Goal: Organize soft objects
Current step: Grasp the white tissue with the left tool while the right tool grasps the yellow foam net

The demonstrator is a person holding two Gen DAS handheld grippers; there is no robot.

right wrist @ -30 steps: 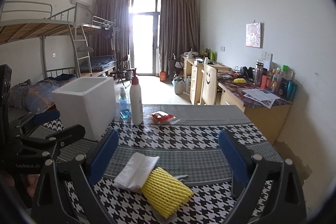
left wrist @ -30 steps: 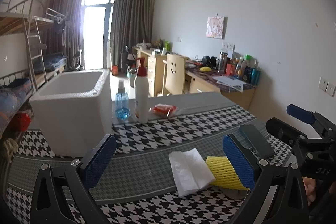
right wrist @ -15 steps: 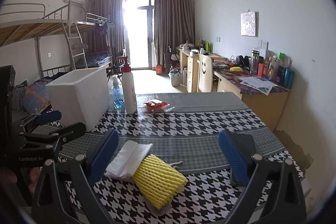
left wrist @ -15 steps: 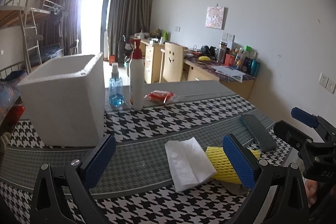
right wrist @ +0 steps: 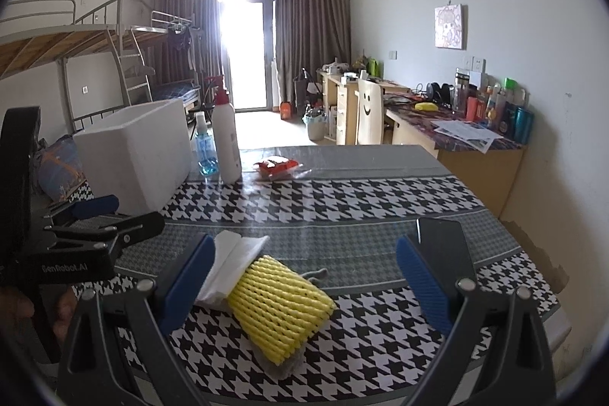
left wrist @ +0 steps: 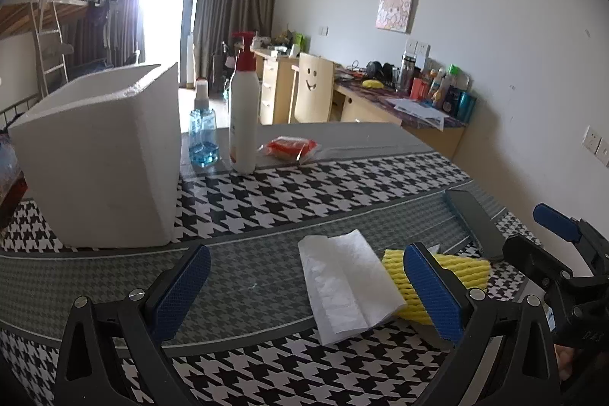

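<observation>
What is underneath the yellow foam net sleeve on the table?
A grey piece pokes out beneath the yellow foam net sleeve at its near end. Its far-left end overlaps the folded white tissue. The sleeve covers the rest.

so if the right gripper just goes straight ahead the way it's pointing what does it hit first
Most likely the yellow foam net, which lies on the table between the open right gripper's jaws, with the white tissue tucked under its left end. Depth is unclear, so it might pass above them.

Yellow ribbed foam net (right wrist: 279, 303); white tissue (left wrist: 344, 282); white foam box (left wrist: 102, 155); black-white houndstooth tablecloth (right wrist: 342, 200); blue gripper pads (left wrist: 432, 292).
</observation>
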